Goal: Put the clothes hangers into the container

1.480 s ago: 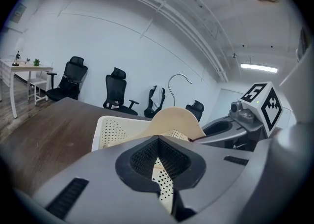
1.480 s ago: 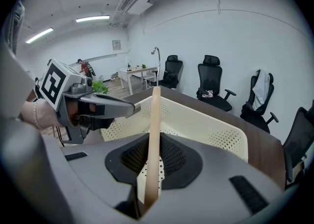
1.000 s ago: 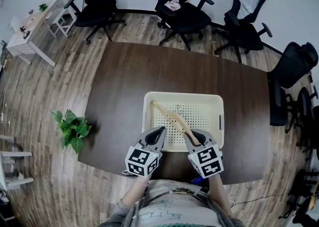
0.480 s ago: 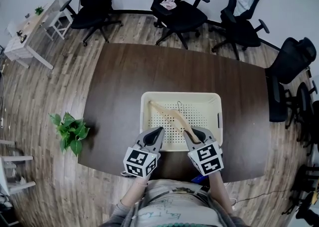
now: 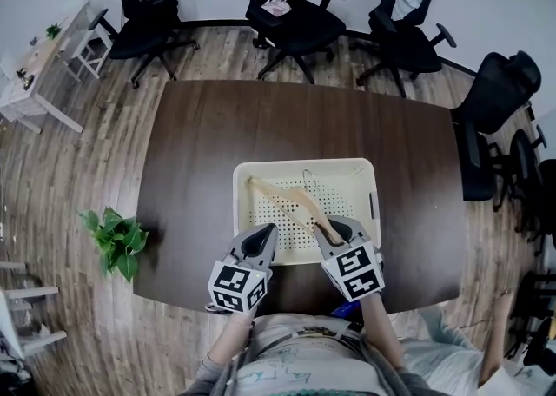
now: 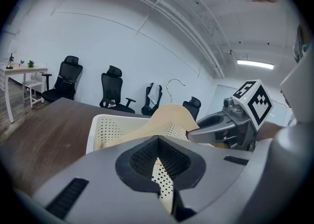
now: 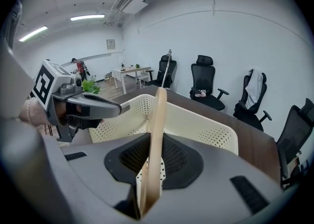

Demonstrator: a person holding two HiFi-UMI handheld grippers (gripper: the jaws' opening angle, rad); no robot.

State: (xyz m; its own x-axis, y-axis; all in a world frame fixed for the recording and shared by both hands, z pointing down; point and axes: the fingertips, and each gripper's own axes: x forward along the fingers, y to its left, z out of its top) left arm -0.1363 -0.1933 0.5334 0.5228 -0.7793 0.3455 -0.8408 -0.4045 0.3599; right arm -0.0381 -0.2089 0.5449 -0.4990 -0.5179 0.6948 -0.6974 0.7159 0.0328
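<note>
Office chairs (image 5: 287, 16) ring the brown table (image 5: 261, 125), plant (image 5: 115, 240) beside it.

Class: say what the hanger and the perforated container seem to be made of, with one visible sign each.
The hanger: probably wood, pale tan, smooth matt body; its thin hook looks like metal wire. The container: likely moulded plastic, cream, with regular holes.

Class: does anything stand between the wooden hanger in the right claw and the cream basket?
Nothing visible does. The wooden hanger, gripped at one end by the right claw, whose jaws have just been opening, reaches over the open cream basket. The left claw is beside it at the near rim, clear of its path.
</note>
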